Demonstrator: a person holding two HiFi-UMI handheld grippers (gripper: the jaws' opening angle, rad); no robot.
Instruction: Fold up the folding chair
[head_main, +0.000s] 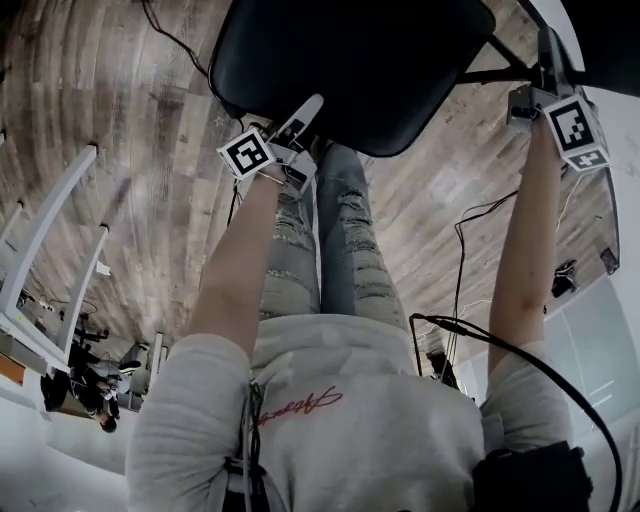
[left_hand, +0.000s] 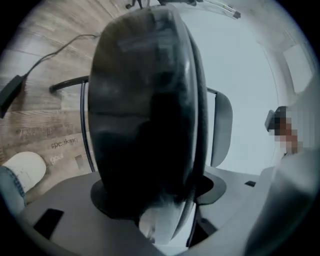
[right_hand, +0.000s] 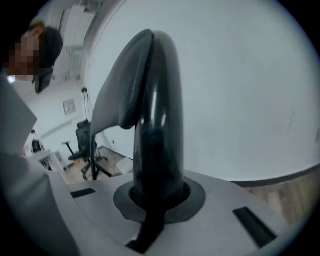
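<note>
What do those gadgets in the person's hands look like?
The left gripper and right gripper are pale grey, each carrying a white cube with black square markers. The top's sleeves are short and grey; a black cable loops by the right arm.

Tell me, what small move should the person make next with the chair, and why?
Probably close the left tool on the seat: its jaws stand wide around the seat's edge, while the right tool is shut on the frame tube.
</note>
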